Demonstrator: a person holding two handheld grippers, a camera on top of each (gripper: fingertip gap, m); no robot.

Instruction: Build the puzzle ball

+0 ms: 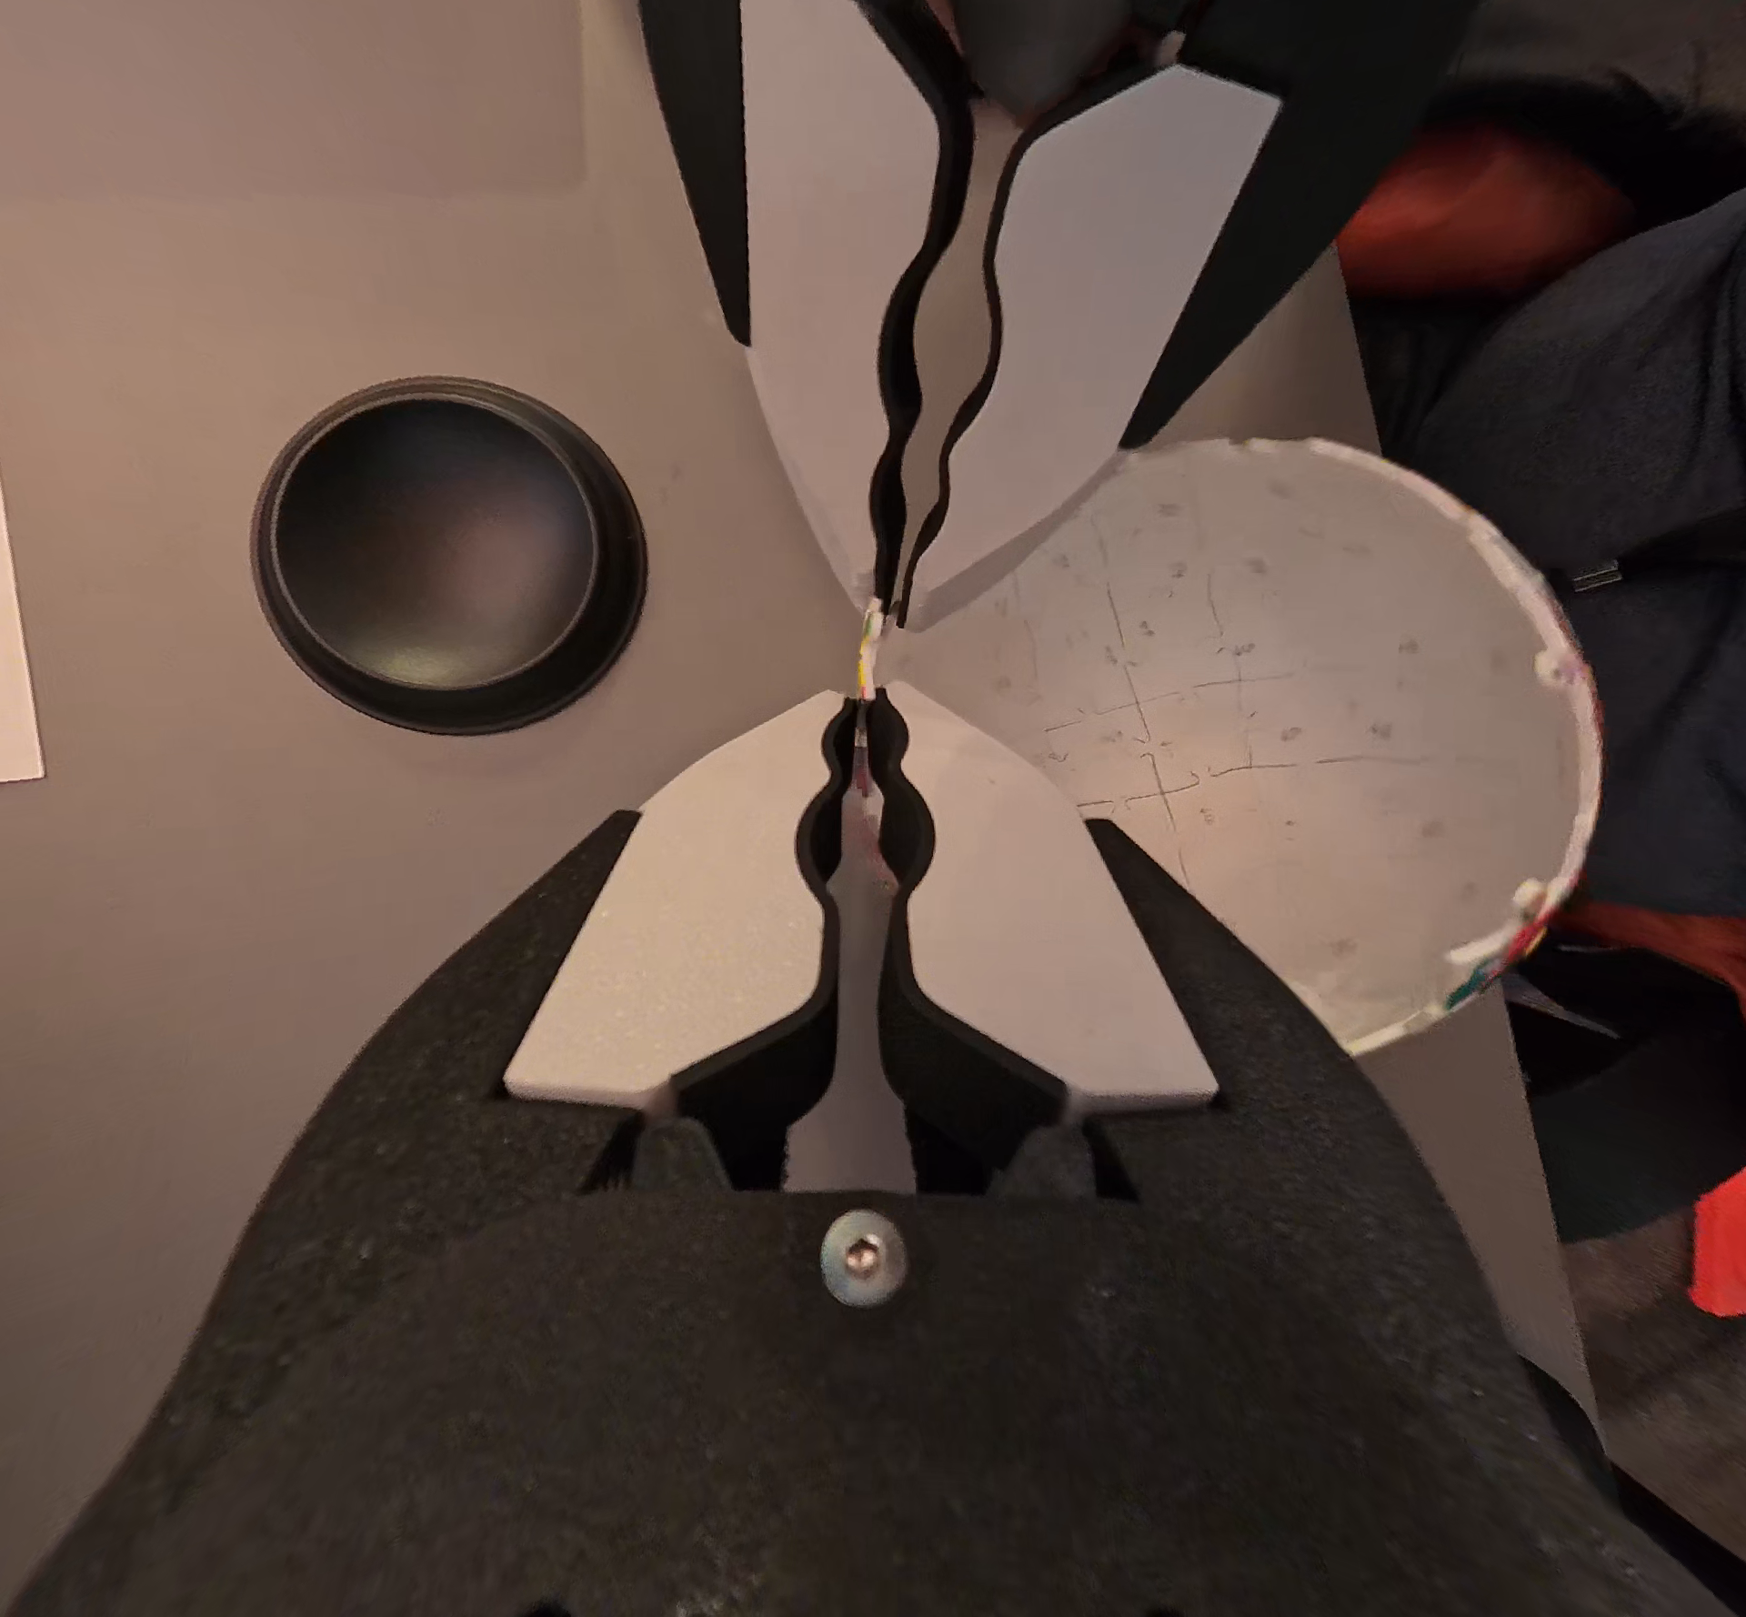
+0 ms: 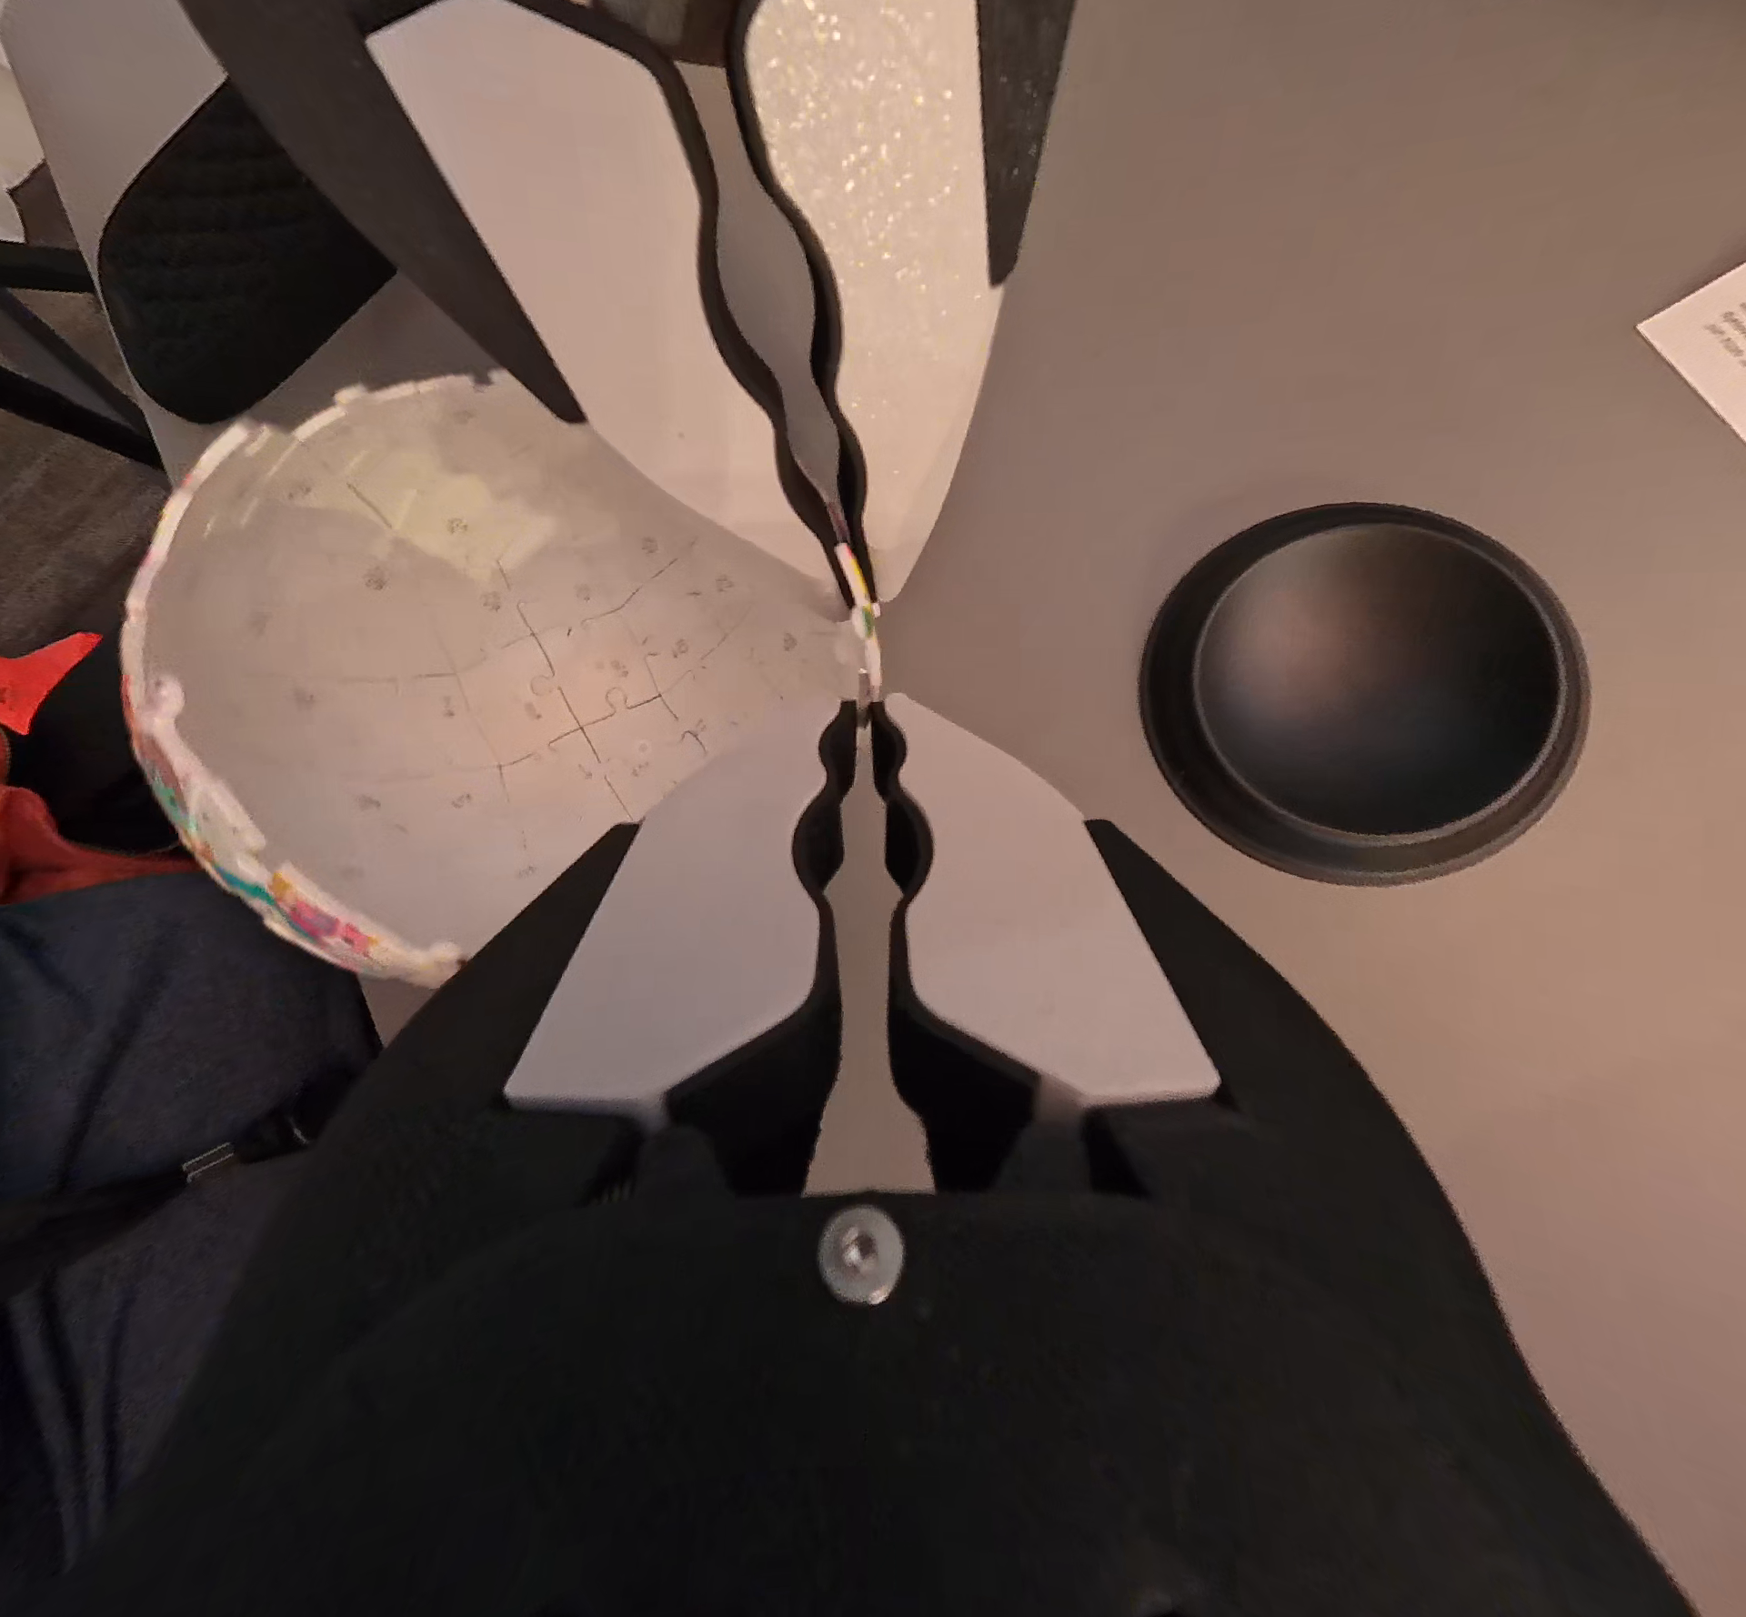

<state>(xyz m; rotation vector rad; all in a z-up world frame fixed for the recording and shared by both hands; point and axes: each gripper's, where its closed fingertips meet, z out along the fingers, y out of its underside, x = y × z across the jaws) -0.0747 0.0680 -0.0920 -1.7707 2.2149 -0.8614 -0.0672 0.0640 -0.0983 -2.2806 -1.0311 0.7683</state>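
Your left gripper (image 1: pixel 864 707) and right gripper (image 2: pixel 864 707) meet tip to tip above the grey desk (image 1: pixel 283 957), each pinching an end of the same small curved white puzzle piece (image 1: pixel 869 650). The half-built white puzzle ball shell (image 1: pixel 1323 721) sits open side up just beside them. A round black plastic stand (image 1: pixel 449 551) rests apart on the desk.

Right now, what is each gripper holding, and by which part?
Both the left gripper and right gripper pinch the half-built puzzle ball at the same rim spot, from opposite sides.
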